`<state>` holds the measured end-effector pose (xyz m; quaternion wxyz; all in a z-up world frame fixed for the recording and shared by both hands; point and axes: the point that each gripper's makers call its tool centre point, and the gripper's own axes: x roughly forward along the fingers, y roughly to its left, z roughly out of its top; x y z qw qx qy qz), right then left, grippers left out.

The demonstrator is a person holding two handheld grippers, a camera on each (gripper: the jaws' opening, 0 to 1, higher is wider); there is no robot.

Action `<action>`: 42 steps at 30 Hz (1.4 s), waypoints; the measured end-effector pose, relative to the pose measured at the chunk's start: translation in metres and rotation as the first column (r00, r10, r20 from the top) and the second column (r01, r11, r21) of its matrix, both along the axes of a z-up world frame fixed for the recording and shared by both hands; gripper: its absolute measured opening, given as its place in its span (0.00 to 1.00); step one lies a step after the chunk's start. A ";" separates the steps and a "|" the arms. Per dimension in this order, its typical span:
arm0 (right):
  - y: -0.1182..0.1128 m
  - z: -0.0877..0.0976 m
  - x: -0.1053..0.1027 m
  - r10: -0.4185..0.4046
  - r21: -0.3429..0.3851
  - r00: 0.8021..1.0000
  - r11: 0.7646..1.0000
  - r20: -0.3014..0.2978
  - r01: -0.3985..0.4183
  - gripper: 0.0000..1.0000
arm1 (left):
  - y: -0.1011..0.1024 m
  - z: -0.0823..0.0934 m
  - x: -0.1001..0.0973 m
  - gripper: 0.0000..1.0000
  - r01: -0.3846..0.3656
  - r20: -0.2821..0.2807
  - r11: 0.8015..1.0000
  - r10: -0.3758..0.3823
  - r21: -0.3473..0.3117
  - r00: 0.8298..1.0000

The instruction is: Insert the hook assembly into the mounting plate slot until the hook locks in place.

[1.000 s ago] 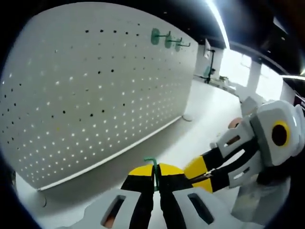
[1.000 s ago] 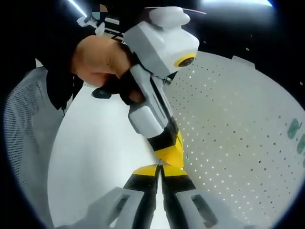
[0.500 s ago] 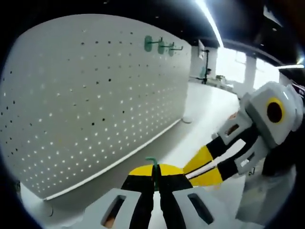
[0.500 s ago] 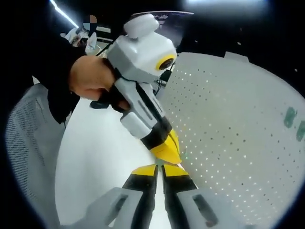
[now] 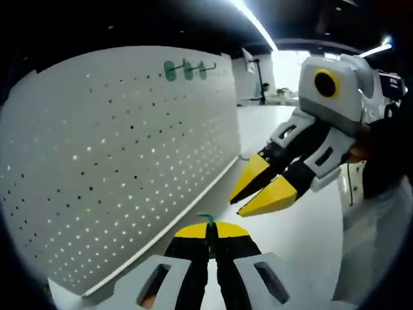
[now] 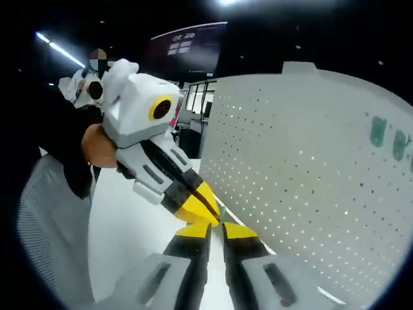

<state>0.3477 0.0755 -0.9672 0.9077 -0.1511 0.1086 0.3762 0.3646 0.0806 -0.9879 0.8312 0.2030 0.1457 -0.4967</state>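
Note:
The white pegboard mounting plate (image 5: pixel 116 148) stands upright on the left of the left gripper view and on the right of the right gripper view (image 6: pixel 310 174). Three green hooks (image 5: pixel 187 67) hang near its top, two of them seen as green hooks (image 6: pixel 387 135). My left gripper (image 5: pixel 208 227) is shut on a thin green hook (image 5: pixel 206 219) whose bent tip sticks up between the jaws. My right gripper (image 5: pixel 236 206) hovers to the right of it, above the table, jaws a little apart with nothing between them. Its own tips (image 6: pixel 217 230) sit just under the left gripper (image 6: pixel 213 216).
A white tabletop (image 5: pixel 303 245) runs along the foot of the plate. A hand (image 6: pixel 97 145) and dark sleeve (image 5: pixel 387 148) hold the grippers. A grey mesh chair (image 6: pixel 45 245) is at the left. Bright windows and desks lie far behind.
The right gripper has lifted from beside the left jaws to higher up and apart from them. Both cameras have swung, and the plate looks steeper. The left gripper still holds the hook.

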 end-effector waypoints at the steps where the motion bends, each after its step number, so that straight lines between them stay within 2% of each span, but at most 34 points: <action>1: 0.000 0.000 0.000 -0.001 0.007 1.000 1.000 -0.007 0.001 0.05 | 0.000 0.000 -0.001 0.02 0.008 0.011 1.000 -0.008 0.007 1.000; 6: 0.000 -0.001 0.002 -0.004 0.042 0.999 0.999 -0.052 0.007 0.05 | -0.002 0.000 -0.007 0.02 0.049 0.073 0.997 -0.053 0.058 0.996; 9: 0.001 -0.001 0.002 -0.005 0.091 0.995 0.996 -0.100 0.014 0.06 | -0.003 -0.002 -0.011 0.02 0.067 0.097 0.994 -0.076 0.085 0.992; 25: 0.005 -0.008 -0.001 0.025 0.175 0.965 0.984 -0.263 0.022 0.06 | -0.007 0.001 -0.021 0.02 0.118 0.158 0.985 -0.138 0.128 0.978; 34: 0.005 -0.011 -0.005 0.046 0.204 0.949 0.979 -0.313 0.020 0.03 | -0.009 0.000 -0.028 0.01 0.154 0.203 0.975 -0.186 0.161 0.961; 37: 0.005 -0.011 -0.005 0.051 0.234 0.937 0.972 -0.345 0.034 0.03 | -0.010 0.000 -0.027 0.01 0.159 0.208 0.974 -0.191 0.163 0.959; 42: 0.006 -0.012 -0.007 0.055 0.244 0.935 0.969 -0.350 0.035 0.01 | -0.009 -0.001 -0.027 0.02 0.159 0.200 0.975 -0.188 0.153 0.962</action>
